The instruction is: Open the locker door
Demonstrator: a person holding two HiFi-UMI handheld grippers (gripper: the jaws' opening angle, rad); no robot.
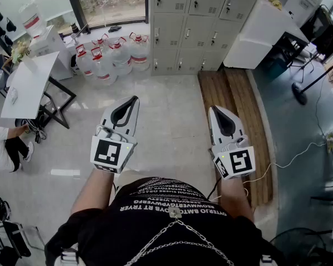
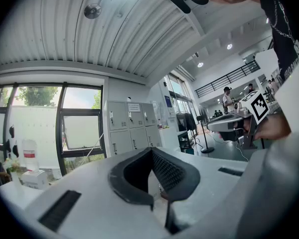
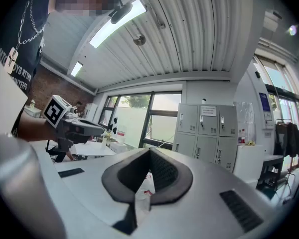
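The task is only at its first step, the approach. The person stands in the middle of the floor (image 1: 172, 132), well apart from the lockers (image 1: 188, 26). Both tools are held level in front of the body and aimed toward the lockers. The left tool (image 1: 134, 100) is clenched, its pads meeting at the tips with nothing between them. The right tool (image 1: 213, 110) is clenched and empty in the same way. Neither touches anything.

The lockers stand against the far wall, between the water bottles (image 1: 114, 57) on their left and a white desk (image 1: 261, 32) on their right. Both gripper views show them straight ahead, beyond the jaw tips. All the doors (image 1: 169, 31) that I can see are shut. The task does not say which one is meant.

Each door is an upright rectangle, so its long axis is vertical. Its front faces into the room, toward the person. The small handle (image 1: 157, 34) sits near the left edge of each door, so I judge that the hinges are on the right and the door would swing out to that side.

The next move, I think, calls for walking across the floor up to the lockers. Then one tool must release its jaws, close them on a handle, and pull outward along an arc.
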